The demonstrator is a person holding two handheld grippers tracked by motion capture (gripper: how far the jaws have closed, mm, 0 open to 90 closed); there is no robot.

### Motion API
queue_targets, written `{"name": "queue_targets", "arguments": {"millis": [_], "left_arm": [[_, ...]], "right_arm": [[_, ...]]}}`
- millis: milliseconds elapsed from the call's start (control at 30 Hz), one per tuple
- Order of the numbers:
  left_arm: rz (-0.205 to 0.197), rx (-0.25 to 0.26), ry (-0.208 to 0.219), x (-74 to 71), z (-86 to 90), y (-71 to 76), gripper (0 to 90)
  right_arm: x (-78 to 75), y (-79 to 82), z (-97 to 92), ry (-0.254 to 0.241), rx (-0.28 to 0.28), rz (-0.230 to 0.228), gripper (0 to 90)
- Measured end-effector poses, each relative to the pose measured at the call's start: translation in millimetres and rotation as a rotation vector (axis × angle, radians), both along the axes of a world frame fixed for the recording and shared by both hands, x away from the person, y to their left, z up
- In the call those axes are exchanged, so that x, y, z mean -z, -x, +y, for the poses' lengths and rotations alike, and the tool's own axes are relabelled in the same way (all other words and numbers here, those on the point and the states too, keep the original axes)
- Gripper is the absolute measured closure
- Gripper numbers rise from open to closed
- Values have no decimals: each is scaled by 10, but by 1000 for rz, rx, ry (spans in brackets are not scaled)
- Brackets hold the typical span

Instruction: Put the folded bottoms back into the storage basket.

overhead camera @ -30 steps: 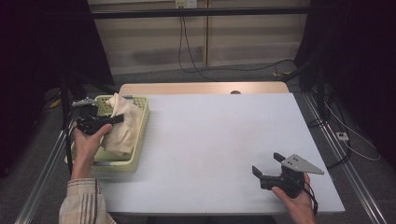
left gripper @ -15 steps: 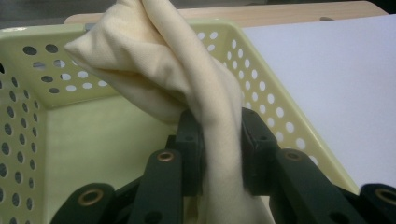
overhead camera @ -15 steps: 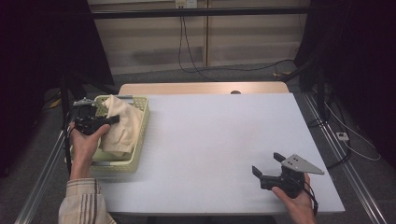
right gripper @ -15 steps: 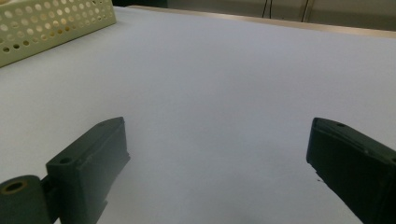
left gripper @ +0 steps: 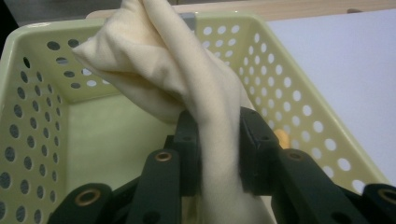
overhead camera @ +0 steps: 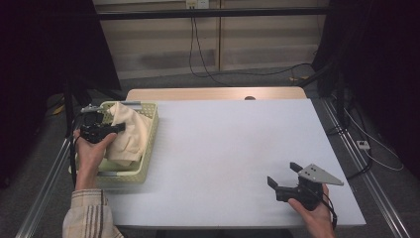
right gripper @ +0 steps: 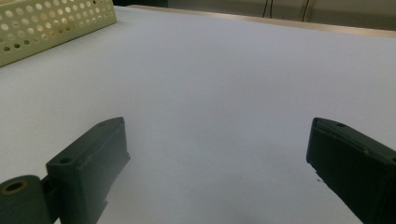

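- Our left gripper point(left gripper: 215, 154) is clenched on a fold of the cream cloth point(left gripper: 187, 88), its two black jaws pinching the fabric inside the pale green perforated basket point(left gripper: 299, 98).
- In the high view the cloth point(overhead camera: 129, 131) is bunched in that basket point(overhead camera: 148, 144) at the table's left edge, part of it rising above the rim.
- Our right gripper point(overhead camera: 286, 176) sits low over the bare white table point(overhead camera: 223, 144) near the front right corner, jaws spread wide with nothing between them; its own view shows the same gap point(right gripper: 215, 168).
- We judge the grip as narrow: only a thin fold is caught, so a quick lift could let the fabric slide out and drop back.
- The basket looks light. If the cloth snags on the rim or the holes as we pull, the basket may tip or drag toward the table edge, with no second gripper near to steady it.
- Besides the cloth, a small orange thing point(left gripper: 281, 138) shows low by the basket's wall; we cannot tell what it is, or whether more lies under the cloth.
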State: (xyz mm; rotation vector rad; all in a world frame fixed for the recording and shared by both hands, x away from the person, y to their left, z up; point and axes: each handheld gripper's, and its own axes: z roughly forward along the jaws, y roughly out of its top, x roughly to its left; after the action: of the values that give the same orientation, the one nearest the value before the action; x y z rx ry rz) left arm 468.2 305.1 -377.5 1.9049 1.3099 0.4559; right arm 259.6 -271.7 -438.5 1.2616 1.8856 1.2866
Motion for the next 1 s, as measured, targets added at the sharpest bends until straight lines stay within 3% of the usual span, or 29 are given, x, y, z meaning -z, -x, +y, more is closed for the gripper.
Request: {"name": "queue_targets", "arguments": {"millis": [200, 400, 900, 1000], "left_arm": [[-1, 3, -5, 34, -19, -25, 707], [8, -4, -39, 81, -32, -44, 698], [37, -47, -77, 178, 24, -94, 677], [47, -54, -103, 202, 29, -101, 672]], "right_arm": [[0, 0, 3, 1, 0, 1, 52], [-1, 2, 2, 1, 1, 0, 52], [1, 2, 5, 4, -1, 2, 53], [0, 3, 5, 4, -1, 2, 54]]}}
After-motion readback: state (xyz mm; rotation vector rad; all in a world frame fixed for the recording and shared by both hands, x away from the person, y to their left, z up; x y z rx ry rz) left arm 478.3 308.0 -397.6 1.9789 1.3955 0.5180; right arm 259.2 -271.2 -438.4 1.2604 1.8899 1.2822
